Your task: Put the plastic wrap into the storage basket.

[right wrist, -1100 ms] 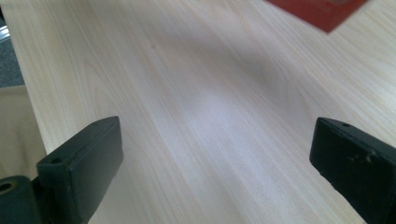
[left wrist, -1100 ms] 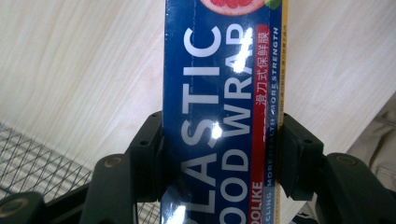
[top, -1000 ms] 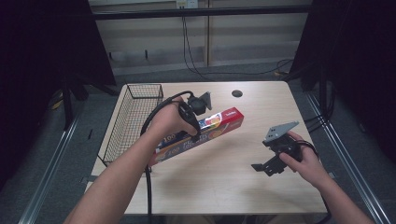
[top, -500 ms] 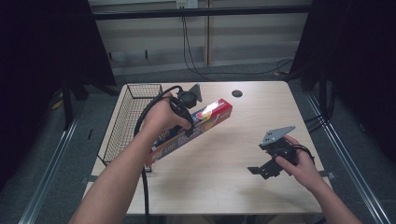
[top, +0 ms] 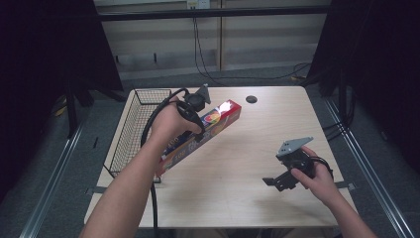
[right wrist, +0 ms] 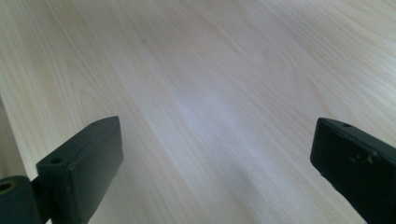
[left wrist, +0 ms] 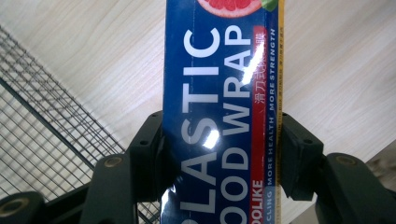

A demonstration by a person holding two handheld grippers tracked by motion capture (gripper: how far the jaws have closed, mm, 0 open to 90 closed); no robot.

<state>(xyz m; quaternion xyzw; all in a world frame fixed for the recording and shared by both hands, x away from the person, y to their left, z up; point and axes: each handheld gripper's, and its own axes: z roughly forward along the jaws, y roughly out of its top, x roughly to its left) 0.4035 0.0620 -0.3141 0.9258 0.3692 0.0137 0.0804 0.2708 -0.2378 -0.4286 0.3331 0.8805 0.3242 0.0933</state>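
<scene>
1. The plastic wrap box (top: 200,133), clamped between the left gripper (top: 190,130)'s jaws, has tipped from nearly level to a steep slant, its red end raised.
2. The right gripper (top: 275,182) has slid slightly nearer the person.

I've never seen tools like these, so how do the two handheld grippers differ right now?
The left gripper is clamped on the plastic wrap box, while the right gripper stands wide open over the bare table. The left is raised beside the wire basket; the right sits low near the table's right edge. Both have black jaws.
</scene>
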